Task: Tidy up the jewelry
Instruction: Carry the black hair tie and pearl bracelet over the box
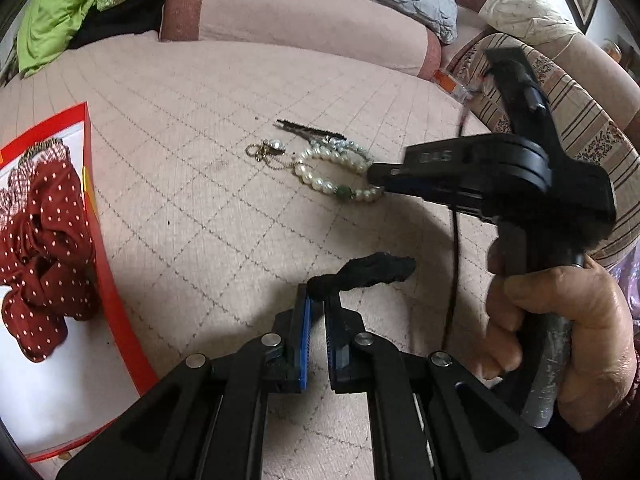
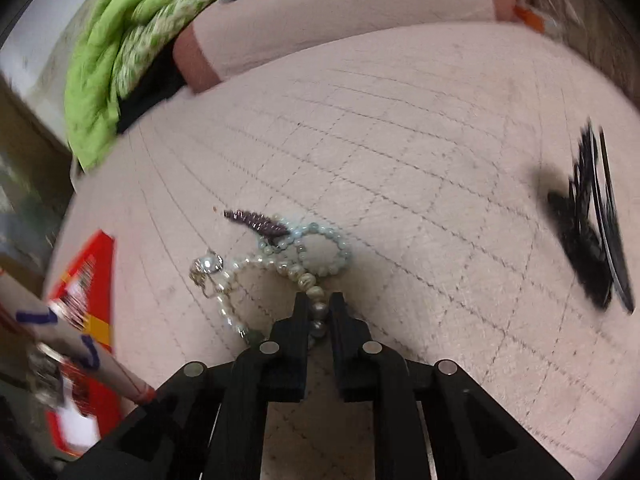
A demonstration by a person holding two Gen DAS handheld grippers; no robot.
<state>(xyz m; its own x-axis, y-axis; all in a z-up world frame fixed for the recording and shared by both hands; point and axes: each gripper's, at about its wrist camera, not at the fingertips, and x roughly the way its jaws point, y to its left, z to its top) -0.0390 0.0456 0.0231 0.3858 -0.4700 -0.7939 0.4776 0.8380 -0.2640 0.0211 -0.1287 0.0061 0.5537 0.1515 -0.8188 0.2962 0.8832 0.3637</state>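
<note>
The bed cover (image 1: 200, 208) is pale pink with a grey stitched diamond grid. The pearl bracelet (image 1: 320, 184) is cream-white with one green bead. The box (image 1: 100, 240) has a red rim and white interior. The scrunchie (image 1: 44, 248) is dark red with white dots. The blanket (image 1: 68, 4) is lime green.

Bare quilted bedcover (image 1: 208, 216) lies open between the red box (image 1: 105, 280) on the left and the jewelry cluster farther out. That cluster crowds one patch: pearl bracelet (image 1: 334, 178), pale bead bracelet (image 2: 324, 250), a dark hair clip (image 1: 310, 130) and a small earring (image 1: 269, 150) (all touching or nearly so). A black hairband (image 2: 588, 224) blocks the right side, and a pillow (image 1: 296, 36) walls off the far edge.
</note>
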